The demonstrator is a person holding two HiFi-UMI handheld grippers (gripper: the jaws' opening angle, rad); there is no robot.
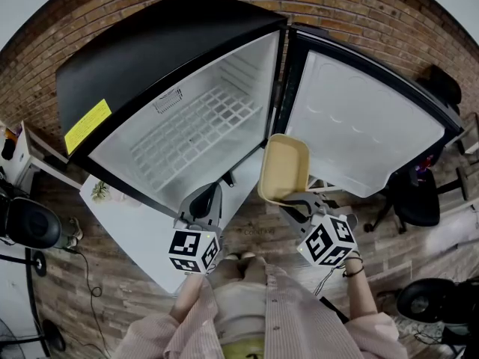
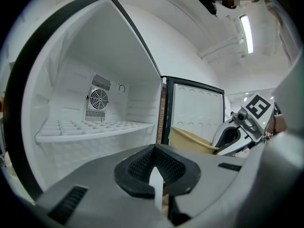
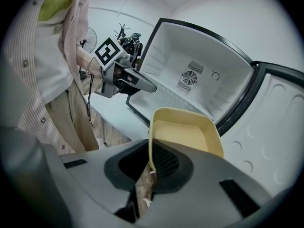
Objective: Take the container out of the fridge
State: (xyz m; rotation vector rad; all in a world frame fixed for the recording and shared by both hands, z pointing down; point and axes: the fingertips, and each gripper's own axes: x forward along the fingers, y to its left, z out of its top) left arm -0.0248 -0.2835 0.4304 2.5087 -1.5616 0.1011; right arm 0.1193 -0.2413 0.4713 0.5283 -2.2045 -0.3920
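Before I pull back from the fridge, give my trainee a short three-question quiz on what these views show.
1. Which gripper clamps the rim of the container? A left, B right, C neither.
2. Fill in: the door of the fridge stands ____.
3. True or false: the container sits inside the fridge.
Key: 1 B, the right gripper is shut on it; the left gripper is shut and empty. 2 open. 3 false, it is held outside, beside the door.
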